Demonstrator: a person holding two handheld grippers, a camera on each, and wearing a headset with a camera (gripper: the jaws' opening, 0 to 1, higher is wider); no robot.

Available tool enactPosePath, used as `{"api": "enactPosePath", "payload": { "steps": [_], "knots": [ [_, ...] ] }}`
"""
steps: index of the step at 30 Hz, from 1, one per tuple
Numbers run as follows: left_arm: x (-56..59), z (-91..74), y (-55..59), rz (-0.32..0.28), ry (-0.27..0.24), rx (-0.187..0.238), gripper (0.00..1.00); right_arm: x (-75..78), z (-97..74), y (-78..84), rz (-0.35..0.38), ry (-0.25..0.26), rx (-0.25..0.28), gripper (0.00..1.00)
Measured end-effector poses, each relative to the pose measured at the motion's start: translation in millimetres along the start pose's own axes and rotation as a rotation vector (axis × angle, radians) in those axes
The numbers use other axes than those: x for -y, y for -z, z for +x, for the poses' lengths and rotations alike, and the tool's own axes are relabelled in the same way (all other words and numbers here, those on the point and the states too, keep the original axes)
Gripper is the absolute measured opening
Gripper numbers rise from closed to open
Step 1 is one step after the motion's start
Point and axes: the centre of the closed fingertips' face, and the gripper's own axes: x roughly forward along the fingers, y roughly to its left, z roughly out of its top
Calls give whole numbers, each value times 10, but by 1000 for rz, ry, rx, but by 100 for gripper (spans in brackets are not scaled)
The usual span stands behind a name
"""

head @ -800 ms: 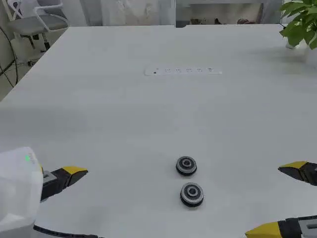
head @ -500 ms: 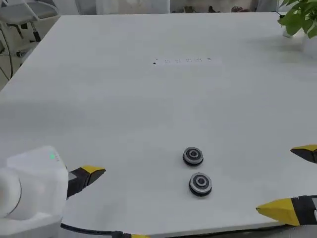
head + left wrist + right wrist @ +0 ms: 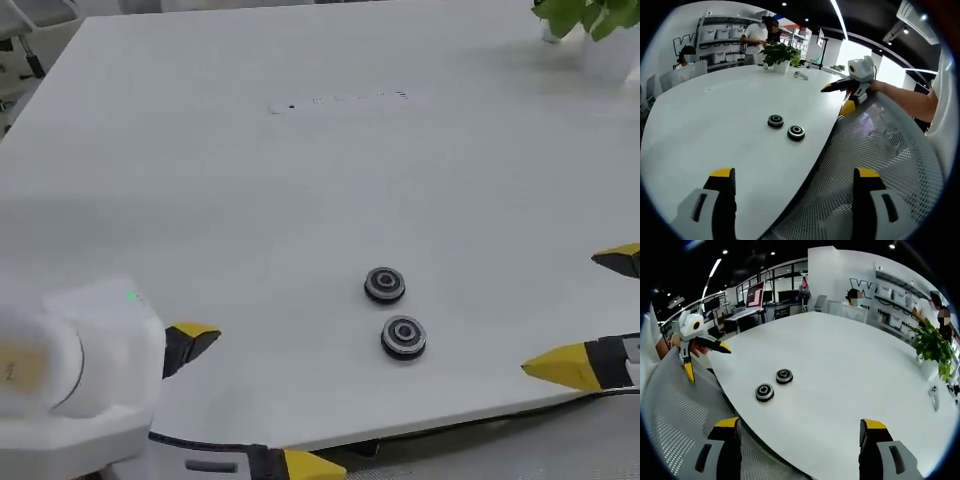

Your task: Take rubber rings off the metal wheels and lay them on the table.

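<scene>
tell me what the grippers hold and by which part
Nothing is held: left gripper and right gripper are both open, clear of the two black-ringed metal wheels on the white table.

right gripper cut by frame edge, plant cropped, power strip blurred

Dark wall lettering just beside the storage shelves starts with a big "W"; the rest cannot be read.
</scene>
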Motion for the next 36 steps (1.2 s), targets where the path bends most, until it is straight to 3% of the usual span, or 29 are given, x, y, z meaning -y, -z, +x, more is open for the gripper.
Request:
{"api": "enactPosePath", "payload": {
  "steps": [5, 9, 12, 15, 16, 18, 19, 21, 23, 25, 26, 30, 32, 34, 36],
  "knots": [
    [-65, -17, 21, -2, -33, -9, 96, -27, -6, -60, 21, -25, 37, 97],
    [-100, -27, 22, -11, -50, -7, 96, -145, 38, -17, -77, -73, -12, 97],
    [-159, -45, 61, -19, -83, -22, 96, -253, 55, 34, -94, -119, -43, 96],
    [-190, -44, 86, -40, -95, -31, 97, -302, 52, 14, -130, -139, -35, 96],
    [-210, -50, 102, -40, -108, -40, 96, -321, 51, 18, -141, -152, -35, 96],
    [-315, -96, 217, -21, -184, -120, 94, -391, 52, 92, -181, -199, -72, 96],
    [-352, -113, 257, 17, -212, -153, 93, -436, 57, 121, -207, -225, -83, 95],
    [-329, -97, 274, 37, -209, -170, 95, -497, 58, 91, -220, -253, -68, 95],
    [-323, -86, 256, 24, -198, -154, 98, -502, 57, 86, -219, -256, -65, 95],
    [-327, -83, 215, -45, -199, -115, 99, -494, 65, 115, -213, -259, -82, 95],
    [-345, -92, 216, -52, -210, -116, 99, -499, 66, 125, -213, -265, -87, 95],
    [-353, -99, 231, -29, -221, -136, 99, -512, 58, 95, -223, -274, -70, 94],
    [-343, -88, 201, -18, -212, -127, 99, -484, 66, 93, -214, -271, -71, 94],
    [-336, -86, 196, -7, -202, -120, 99, -470, 71, 85, -177, -261, -66, 94],
    [-318, -83, 208, -20, -194, -129, 99, -409, 74, 80, -187, -226, -66, 94]
  ]
}}
